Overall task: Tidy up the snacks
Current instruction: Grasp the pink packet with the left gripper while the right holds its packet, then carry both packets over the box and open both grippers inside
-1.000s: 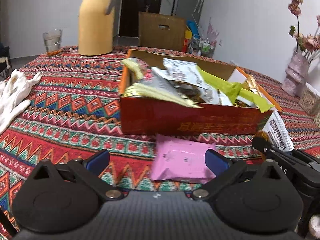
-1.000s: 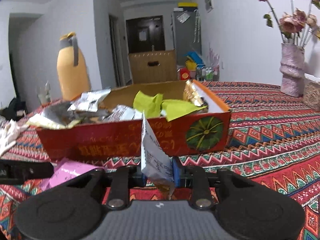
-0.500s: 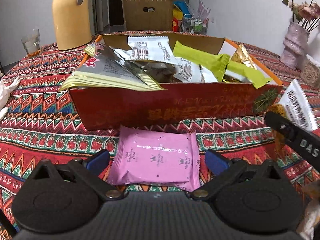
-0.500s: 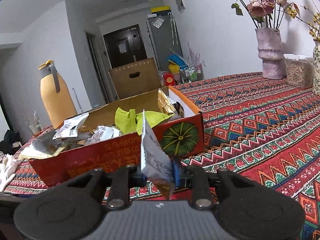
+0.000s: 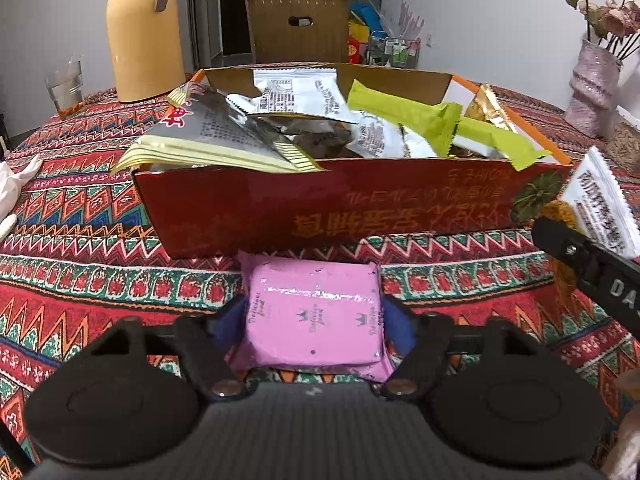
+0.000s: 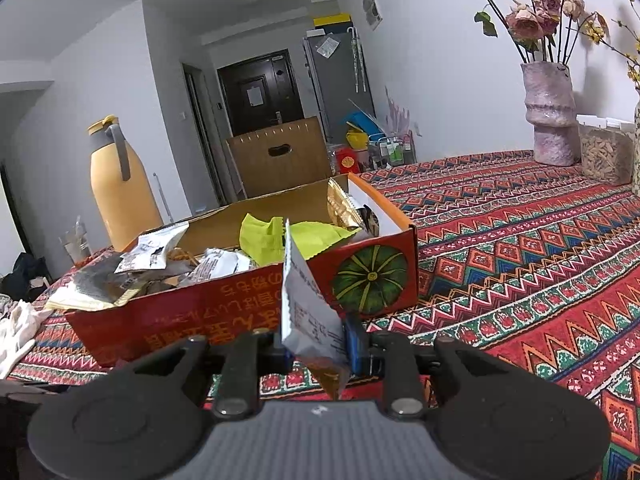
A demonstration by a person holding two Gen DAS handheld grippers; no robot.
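A pink snack packet [image 5: 314, 320] lies on the patterned tablecloth just in front of the red cardboard box [image 5: 360, 208]. My left gripper [image 5: 312, 314] has its jaws closing around the packet, and the blue pads [image 5: 230, 316] touch its two sides. The box is filled with several packets, white, green and gold. My right gripper [image 6: 318, 348] is shut on a white snack packet [image 6: 306, 304], held upright in front of the box [image 6: 200, 304]. In the left wrist view that white packet [image 5: 600, 200] and a right finger [image 5: 580, 256] show at the right edge.
A yellow thermos [image 5: 140, 36] and a glass [image 5: 66, 88] stand behind the box at the left. White cloth [image 5: 12, 184] lies at the left edge. A vase of flowers [image 6: 550, 116] and a clear container [image 6: 604, 152] stand at the far right.
My left gripper moved forward and down over the pink packet, and its jaws narrowed from wide open onto the packet's sides. The right gripper rolled slightly with its white packet.
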